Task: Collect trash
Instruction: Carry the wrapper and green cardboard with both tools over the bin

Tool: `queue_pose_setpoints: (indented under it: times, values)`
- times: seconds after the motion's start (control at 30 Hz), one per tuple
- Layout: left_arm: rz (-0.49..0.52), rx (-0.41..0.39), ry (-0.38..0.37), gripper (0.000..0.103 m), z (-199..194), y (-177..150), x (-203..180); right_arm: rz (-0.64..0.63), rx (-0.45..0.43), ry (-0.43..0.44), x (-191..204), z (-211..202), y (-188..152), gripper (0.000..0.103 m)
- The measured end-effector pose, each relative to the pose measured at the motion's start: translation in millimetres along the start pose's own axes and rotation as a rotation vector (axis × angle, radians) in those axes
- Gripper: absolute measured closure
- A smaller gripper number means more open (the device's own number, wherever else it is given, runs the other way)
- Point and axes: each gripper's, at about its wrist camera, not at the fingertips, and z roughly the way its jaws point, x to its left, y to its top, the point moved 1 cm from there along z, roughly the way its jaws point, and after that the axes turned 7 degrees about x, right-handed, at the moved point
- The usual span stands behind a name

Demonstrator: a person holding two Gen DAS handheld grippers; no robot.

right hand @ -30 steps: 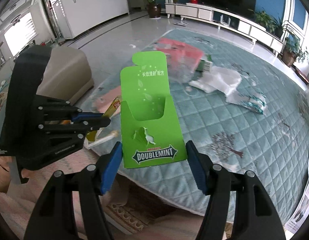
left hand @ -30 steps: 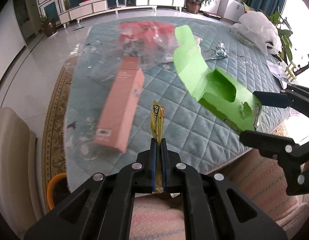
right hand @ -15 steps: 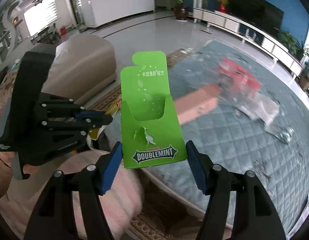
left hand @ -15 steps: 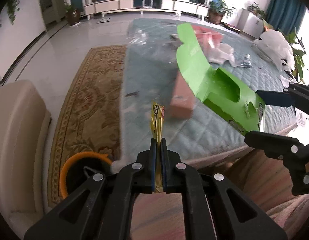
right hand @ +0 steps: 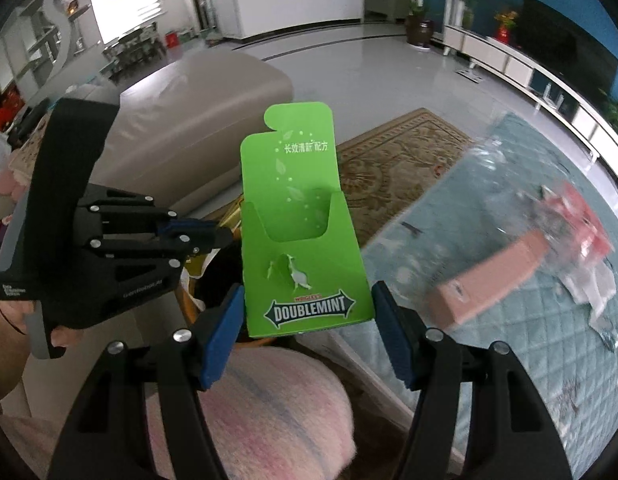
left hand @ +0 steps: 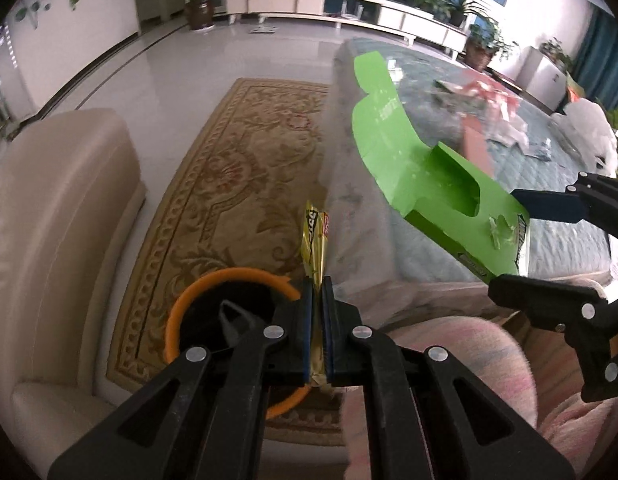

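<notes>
Left tool [left hand: 317, 280] clamped tight on a yellow wrapper [left hand: 316, 236], jaws pressed nearly together with the foil standing up between the blue pads. Directly below and just left of those pads — an orange-rimmed bin [left hand: 229, 280] with a dark inside, standing on the patterned rug [left hand: 237, 160] beside a beige sofa [left hand: 69, 200].

Right tool [right hand: 307, 312] set fairly wide, gripping a green Doublemint carton [right hand: 301, 240] by its lower edges, one blue pad against each side. Carton held upright and flattened, logo facing the right wrist camera, raised off the quilted teal worktop [right hand: 509, 380]. Same carton [left hand: 429, 176] in the left wrist view slanting in from the right, between the right tool's two fingers [left hand: 549, 204], higher than the wrapper and to its right.

Left tool [right hand: 225, 236] in the right wrist view just left of the carton, near it but apart, with the bin's rim partly hidden behind both.

Left on the worktop: a pink box [right hand: 493, 280] lying flat, and past it, blurred, a red-and-clear plastic bag [right hand: 581, 216] with white scraps [right hand: 589, 284] beside it. Pink striped fabric [right hand: 269, 400] under both tools.
</notes>
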Motion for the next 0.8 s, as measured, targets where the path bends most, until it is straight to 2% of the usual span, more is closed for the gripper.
queue_pose_setpoints:
  times: [0.13,0.43,0.8]
  values:
    - [-0.033,0.007,0.041,0.095,7.0,-11.0,26.2,-0.041,0.024,-0.003,16.5,17.7,13.0,0.039]
    - [-0.124,0.054,0.052,0.095,28.4,-28.1,74.3,-0.083,0.084,0.076,39.5,51.3,35.6,0.039]
    - [-0.188,0.092,0.072,0.095,48.7,-38.1,111.5,-0.116,0.139,0.096,53.1,84.9,56.0,0.039]
